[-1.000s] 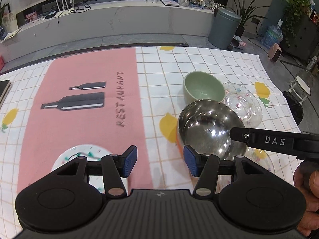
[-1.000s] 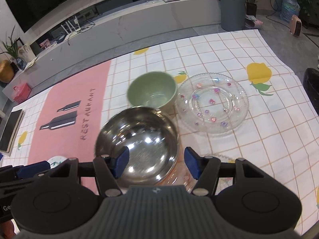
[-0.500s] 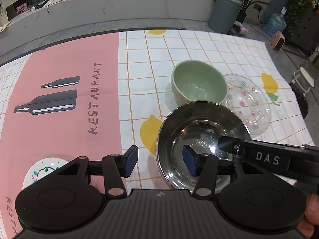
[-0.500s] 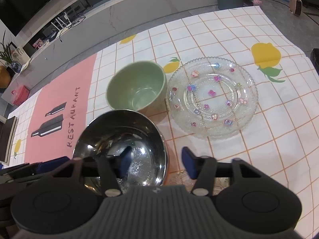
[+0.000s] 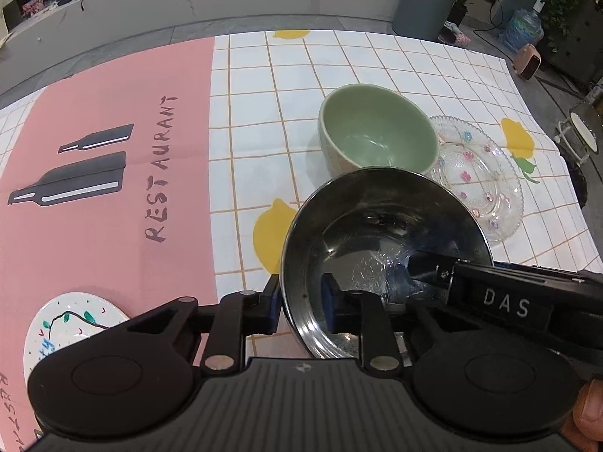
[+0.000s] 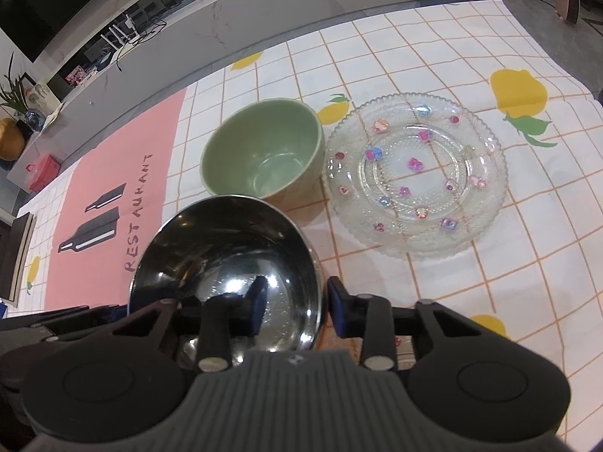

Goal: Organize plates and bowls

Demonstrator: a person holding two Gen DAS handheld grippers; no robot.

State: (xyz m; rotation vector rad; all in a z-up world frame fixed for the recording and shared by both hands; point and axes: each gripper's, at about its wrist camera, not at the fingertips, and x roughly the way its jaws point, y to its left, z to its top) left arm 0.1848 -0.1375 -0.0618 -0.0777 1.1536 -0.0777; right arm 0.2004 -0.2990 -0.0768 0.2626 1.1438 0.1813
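A shiny steel bowl (image 5: 380,233) (image 6: 226,248) sits near me on the tablecloth. My left gripper (image 5: 299,301) straddles its left rim, one finger outside and one inside, still apart. My right gripper (image 6: 296,303) straddles its right rim the same way, jaws apart. A green ceramic bowl (image 5: 377,133) (image 6: 264,152) stands just behind the steel bowl. A clear glass plate with coloured flowers (image 5: 478,177) (image 6: 414,177) lies to its right. A white painted plate (image 5: 68,324) lies at the near left.
The tablecloth (image 5: 113,113) has a pink RESTAURANT panel on the left and a checked lemon pattern on the right. A grey bin (image 5: 426,0) and a stone ledge stand beyond the far edge. Another glass plate edge (image 6: 403,342) shows under my right gripper.
Both grippers moved forward and down onto the steel bowl. Each now has one finger inside the bowl and one outside its rim, and the jaws have narrowed a little.
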